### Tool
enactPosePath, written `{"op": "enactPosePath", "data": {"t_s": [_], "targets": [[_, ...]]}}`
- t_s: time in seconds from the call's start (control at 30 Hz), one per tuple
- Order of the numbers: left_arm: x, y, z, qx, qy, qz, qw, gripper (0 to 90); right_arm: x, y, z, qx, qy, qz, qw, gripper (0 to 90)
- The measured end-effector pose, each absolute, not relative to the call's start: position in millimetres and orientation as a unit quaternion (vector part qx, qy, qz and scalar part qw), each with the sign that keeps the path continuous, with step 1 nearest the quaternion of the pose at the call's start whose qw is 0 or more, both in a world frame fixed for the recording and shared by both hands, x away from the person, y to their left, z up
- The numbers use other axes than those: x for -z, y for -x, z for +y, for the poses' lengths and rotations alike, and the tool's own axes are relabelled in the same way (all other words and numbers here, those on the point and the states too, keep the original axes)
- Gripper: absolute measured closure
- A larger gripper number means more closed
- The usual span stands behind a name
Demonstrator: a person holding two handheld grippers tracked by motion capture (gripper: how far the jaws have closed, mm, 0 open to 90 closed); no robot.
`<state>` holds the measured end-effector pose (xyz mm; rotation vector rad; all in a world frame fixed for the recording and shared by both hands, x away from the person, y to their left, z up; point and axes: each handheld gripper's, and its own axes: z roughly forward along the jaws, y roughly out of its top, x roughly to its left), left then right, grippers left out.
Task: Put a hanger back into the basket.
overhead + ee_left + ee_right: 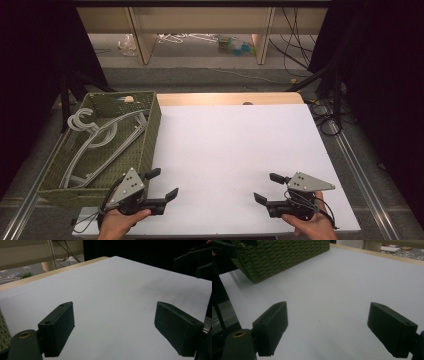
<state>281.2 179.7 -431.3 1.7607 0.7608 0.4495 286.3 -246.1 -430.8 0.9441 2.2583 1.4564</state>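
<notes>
Start pose, nothing grasped. Left tongs [163, 184] sat at about 7 o'clock on the table [235, 145], jaws spread wide, nothing between them; the left gripper view showed bare white surface between both pads. Right tongs [270, 187] sat at about 5 o'clock, jaws likewise spread and empty, pointing toward the middle of the table.

Green woven basket [150, 131] stood along the table's left edge, roughly 9 to 10 o'clock, just beside the left tongs. It held a bundle of light grey hangers [97, 137], hooks toward the basket's far end, bodies running down toward its near end. The hangers lay tangled over each other; exact count could not be told. The right gripper view showed the basket's near corner [279, 257] well apart from that gripper.

Judged step: approach not yet begun, both hands parked at the near edge. The work in hand looked like pulling hangers out of the basket onto the white sheet.

The next move likely called for the left tongs to lift over the basket's near wall and come down on one hanger's bar. Risk: hooks interlocked, so one pull could drag several. The right tongs might need to steady the basket.
</notes>
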Motion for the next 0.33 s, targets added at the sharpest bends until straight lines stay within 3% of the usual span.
{"op": "enactPosePath", "data": {"t_s": [0.33], "targets": [[432.0,-281.8,178.4,-0.191,-0.751,0.312,0.551,16.3,430.8,-286.3,-245.9,-0.509,-0.326,0.782,0.153,17.4]]}}
